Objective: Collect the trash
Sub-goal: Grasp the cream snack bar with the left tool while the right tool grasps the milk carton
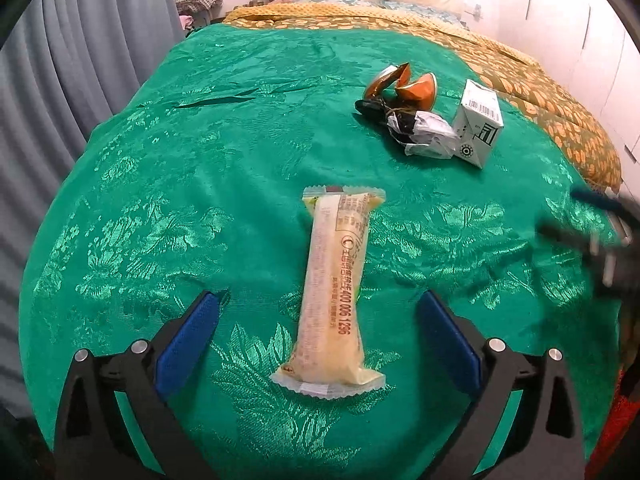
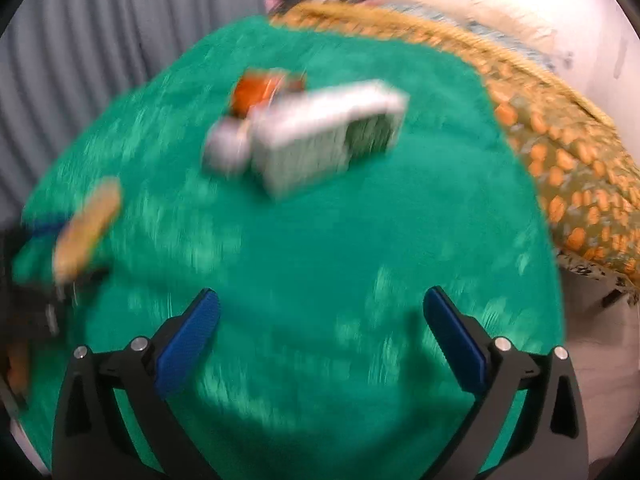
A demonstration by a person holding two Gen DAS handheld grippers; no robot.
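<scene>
Your left gripper [image 1: 320, 312] has its blue fingers [image 1: 188, 340] spread wide, one on each side of the long snack wrapper [image 1: 336, 292], and neither pad touches it. The wrapper lies flat on the green cloth [image 1: 200, 160], lengthways along the gripper's line, with its near crimped end between the fingers. Your right gripper [image 2: 320, 312] is just as wide and has nothing between its fingers [image 2: 456, 344]; that view is smeared by motion, so fine detail there is lost.

You appear to be gathering pieces into one place, and the wrapper is not yet with the pile. Farther out and to the right, well apart from it, sit the orange foil [image 1: 404, 84], a crumpled plastic bag [image 1: 424, 132] and a small white carton [image 1: 480, 124], close together with bag and carton touching. No bin shows in either view, so where it all ends up I cannot tell.

If the wrapper is your next pick, it is thin and slippery; close across its width near the middle so it does not fold or slide out. The cloth is loose and glossy, so keep the fingertips from snagging it.

The cloth covers what looks like a bed, with an orange-patterned quilt [image 1: 540, 92] along its right side, a grey curtain [image 1: 80, 80] to the left, and a pale wall beyond.
</scene>
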